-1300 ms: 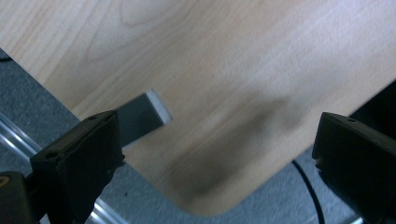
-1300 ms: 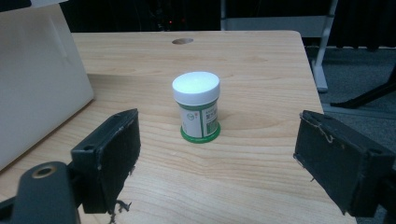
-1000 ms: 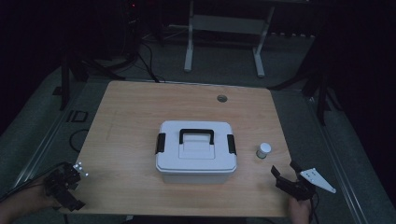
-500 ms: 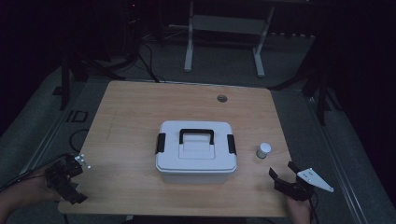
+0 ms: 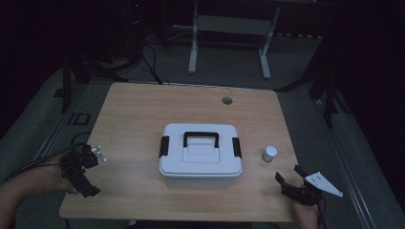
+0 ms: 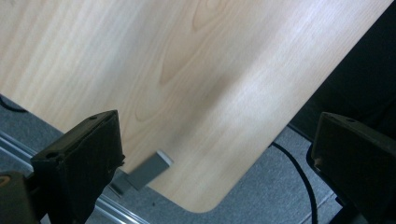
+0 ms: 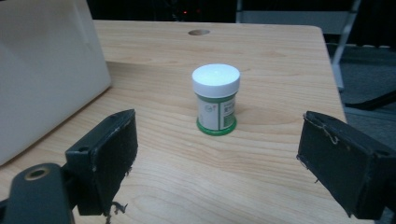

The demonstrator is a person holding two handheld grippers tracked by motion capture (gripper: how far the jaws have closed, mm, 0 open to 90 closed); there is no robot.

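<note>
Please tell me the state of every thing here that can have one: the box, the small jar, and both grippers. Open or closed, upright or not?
white box: lid down, handle flat, both side latches closed.
small jar: upright on the table, white cap on, free of the jaws.
left gripper: open, empty, at the table's near left corner.
right gripper: open, empty, facing the jar.

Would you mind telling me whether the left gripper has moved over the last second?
Yes. The left gripper has moved forward and inward over the table edge, closer to the white box, which stayed put.
</note>
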